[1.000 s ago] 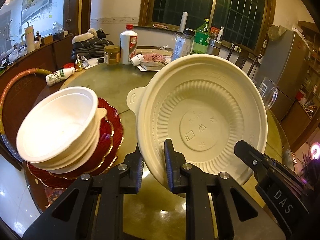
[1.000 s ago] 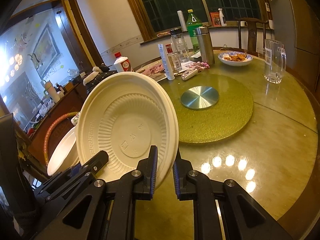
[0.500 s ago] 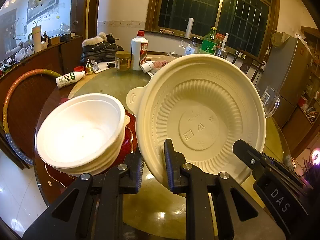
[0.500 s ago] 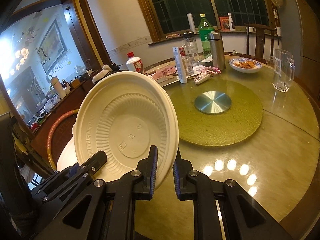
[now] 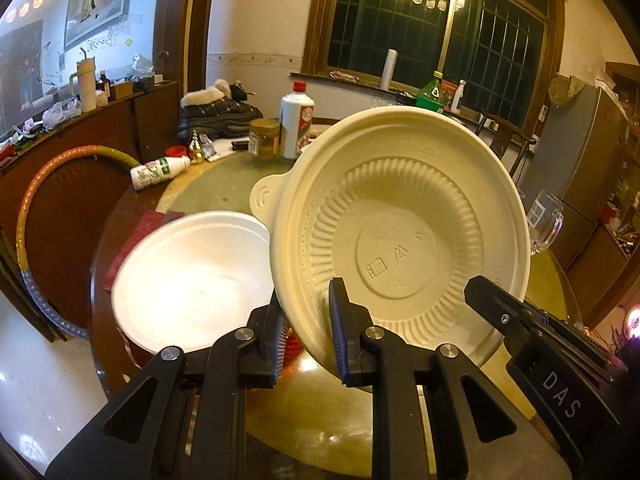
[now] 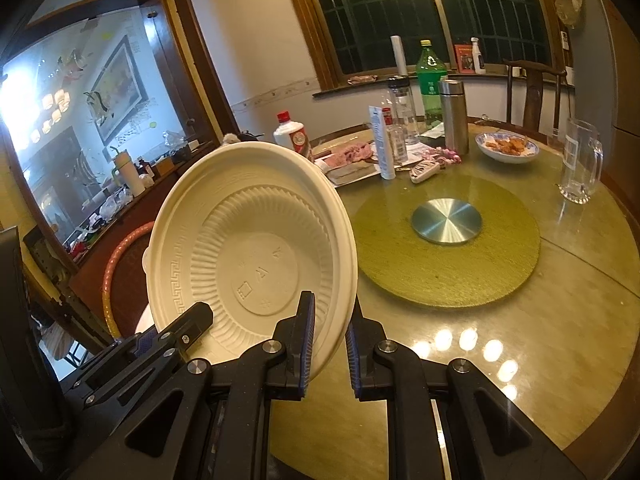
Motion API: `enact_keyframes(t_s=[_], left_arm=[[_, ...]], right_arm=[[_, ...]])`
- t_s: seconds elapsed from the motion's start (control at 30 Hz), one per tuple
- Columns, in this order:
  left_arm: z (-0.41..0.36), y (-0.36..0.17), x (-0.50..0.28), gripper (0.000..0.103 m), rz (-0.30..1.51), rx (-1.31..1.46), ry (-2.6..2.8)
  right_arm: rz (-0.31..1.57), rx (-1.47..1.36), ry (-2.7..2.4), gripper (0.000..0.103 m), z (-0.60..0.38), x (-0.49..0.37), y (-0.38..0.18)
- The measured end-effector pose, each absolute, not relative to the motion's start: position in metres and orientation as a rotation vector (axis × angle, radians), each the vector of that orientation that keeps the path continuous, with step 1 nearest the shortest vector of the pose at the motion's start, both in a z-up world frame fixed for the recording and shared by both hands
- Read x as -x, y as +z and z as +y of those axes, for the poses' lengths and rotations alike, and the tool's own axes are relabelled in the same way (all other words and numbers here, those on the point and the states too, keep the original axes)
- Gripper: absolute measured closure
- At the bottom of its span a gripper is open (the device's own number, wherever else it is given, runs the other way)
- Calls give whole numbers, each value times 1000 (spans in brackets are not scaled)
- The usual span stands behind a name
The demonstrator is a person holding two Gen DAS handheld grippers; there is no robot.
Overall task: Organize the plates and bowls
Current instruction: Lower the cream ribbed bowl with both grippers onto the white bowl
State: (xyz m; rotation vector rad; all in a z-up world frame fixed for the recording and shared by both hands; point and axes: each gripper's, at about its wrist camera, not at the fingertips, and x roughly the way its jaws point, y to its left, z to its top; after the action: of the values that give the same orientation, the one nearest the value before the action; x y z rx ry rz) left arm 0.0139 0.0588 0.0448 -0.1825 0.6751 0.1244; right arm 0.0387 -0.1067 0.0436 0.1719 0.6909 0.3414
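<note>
I hold one cream plate (image 5: 400, 240) with both grippers, tilted almost on its edge above the round table (image 6: 540, 320). My left gripper (image 5: 306, 332) pinches the lower rim of the plate between its fingers (image 5: 340, 328), and my right gripper (image 6: 330, 344) pinches the rim at the other side, its fingers (image 6: 306, 340) closed on it. In the left wrist view a white bowl (image 5: 188, 280) stands at the lower left of the frame, just beside the plate, on something red that I cannot identify well.

The table is glossy and yellow-green, and it reflects the ceiling lamps. In the right wrist view a turntable (image 6: 448, 256) with a metal disc (image 6: 447, 221) lies in the centre. Behind it, in the upper middle, stand a green bottle (image 6: 431, 80), a steel flask (image 6: 453, 116) and a white bottle with red cap (image 6: 290, 136). A dish with food (image 6: 507, 148) and a glass mug (image 6: 580, 168) are at the right. A dark window (image 6: 384, 12) fills the top, and a hoop (image 5: 44, 192) leans at the left of the left wrist view.
</note>
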Motion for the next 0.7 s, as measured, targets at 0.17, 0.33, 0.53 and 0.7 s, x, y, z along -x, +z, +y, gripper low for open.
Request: enact_keyframes(t_s=[0.17, 0.33, 0.53, 0.7], left_arm=[[89, 67, -11, 85, 663, 188, 165], [118, 80, -9, 85, 667, 210, 218], [146, 65, -8, 85, 703, 262, 276], [155, 52, -9, 85, 726, 271, 293]], right_arm=[[708, -172, 428, 89, -84, -46, 61], [719, -148, 510, 88, -49, -54, 77], [796, -127, 594, 88, -10, -69, 72], [839, -110, 605, 88, 6, -76, 58]])
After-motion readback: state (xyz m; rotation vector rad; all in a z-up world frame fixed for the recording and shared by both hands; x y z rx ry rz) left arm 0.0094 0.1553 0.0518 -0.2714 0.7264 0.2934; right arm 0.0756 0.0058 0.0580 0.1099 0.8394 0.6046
